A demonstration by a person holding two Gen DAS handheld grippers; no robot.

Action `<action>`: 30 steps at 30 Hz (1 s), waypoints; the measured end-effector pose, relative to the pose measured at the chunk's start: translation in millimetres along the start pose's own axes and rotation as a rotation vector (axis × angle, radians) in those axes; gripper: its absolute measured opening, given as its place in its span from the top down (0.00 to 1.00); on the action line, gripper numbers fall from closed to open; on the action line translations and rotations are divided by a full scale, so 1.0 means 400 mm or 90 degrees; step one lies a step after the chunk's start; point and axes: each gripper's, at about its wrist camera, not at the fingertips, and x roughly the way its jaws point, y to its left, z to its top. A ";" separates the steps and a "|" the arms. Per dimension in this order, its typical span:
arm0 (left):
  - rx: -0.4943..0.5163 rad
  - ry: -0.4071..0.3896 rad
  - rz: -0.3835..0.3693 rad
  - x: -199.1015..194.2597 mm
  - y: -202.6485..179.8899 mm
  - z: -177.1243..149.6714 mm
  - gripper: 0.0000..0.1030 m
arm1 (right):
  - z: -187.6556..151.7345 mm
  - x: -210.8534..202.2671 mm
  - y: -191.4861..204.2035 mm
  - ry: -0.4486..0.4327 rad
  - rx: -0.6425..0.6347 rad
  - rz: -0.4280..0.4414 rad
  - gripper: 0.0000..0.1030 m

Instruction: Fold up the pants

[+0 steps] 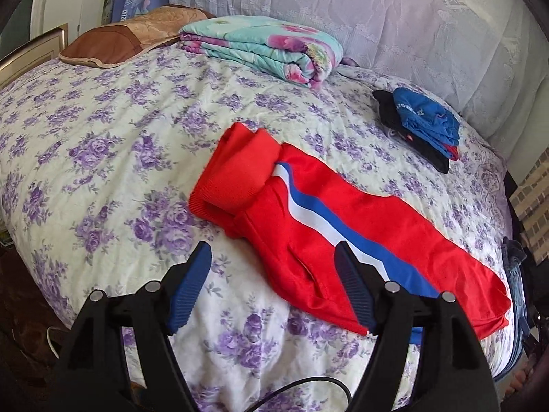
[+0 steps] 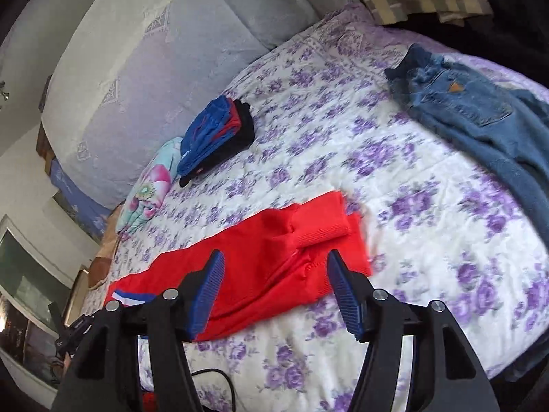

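Observation:
Red pants [image 1: 329,226] with a white and blue side stripe lie partly folded on the floral bedspread [image 1: 103,171]; the ribbed cuff end is laid back over the legs. In the right wrist view the pants [image 2: 260,261] lie just beyond the fingers. My left gripper [image 1: 272,257] is open and empty, hovering above the pants' near edge. My right gripper [image 2: 274,267] is open and empty above the red cloth near the cuffs.
A stack of folded blue, red and black clothes [image 1: 422,127] [image 2: 216,137] sits near the headboard. A folded floral blanket [image 1: 267,48] and a brown pillow [image 1: 113,41] lie at the far side. Blue jeans [image 2: 480,116] lie unfolded at the right.

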 end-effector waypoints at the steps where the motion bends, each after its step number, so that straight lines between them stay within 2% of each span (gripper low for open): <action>1: 0.009 0.001 0.001 0.001 -0.010 -0.004 0.30 | 0.001 0.029 -0.002 0.016 0.013 0.013 0.40; 4: 0.015 0.001 0.007 -0.002 -0.016 -0.002 0.30 | -0.001 0.101 -0.007 0.049 0.040 0.030 0.46; 7: 0.000 0.006 0.004 0.003 -0.003 0.006 0.29 | -0.003 0.145 -0.005 0.063 0.041 0.034 0.59; 9: -0.011 0.014 -0.003 0.010 0.006 0.014 0.29 | -0.001 0.168 0.003 0.071 0.026 0.039 0.77; 11: -0.018 0.015 -0.009 0.010 0.013 0.018 0.29 | 0.001 0.174 0.012 0.068 0.014 0.053 0.90; 16: -0.034 0.008 -0.010 0.005 0.030 0.042 0.30 | 0.030 0.143 0.037 0.027 -0.014 0.068 0.92; 19: -0.044 0.009 -0.027 0.007 0.032 0.070 0.30 | 0.045 0.144 0.031 0.026 -0.010 0.067 0.92; 22: -0.049 0.015 -0.001 0.017 0.040 0.085 0.30 | 0.048 0.147 0.022 0.031 0.001 0.074 0.92; 25: -0.078 0.042 -0.009 0.031 0.065 0.074 0.31 | 0.041 0.151 0.019 0.033 0.005 0.074 0.92; 27: -0.100 0.064 -0.032 0.045 0.078 0.066 0.39 | 0.041 0.156 0.015 0.037 0.010 0.074 0.92; 29: -0.114 0.086 -0.062 0.065 0.077 0.066 0.60 | 0.040 0.156 0.015 0.040 0.007 0.073 0.92; 30: -0.111 0.095 -0.069 0.077 0.069 0.069 0.65 | 0.040 0.156 0.016 0.041 0.006 0.073 0.92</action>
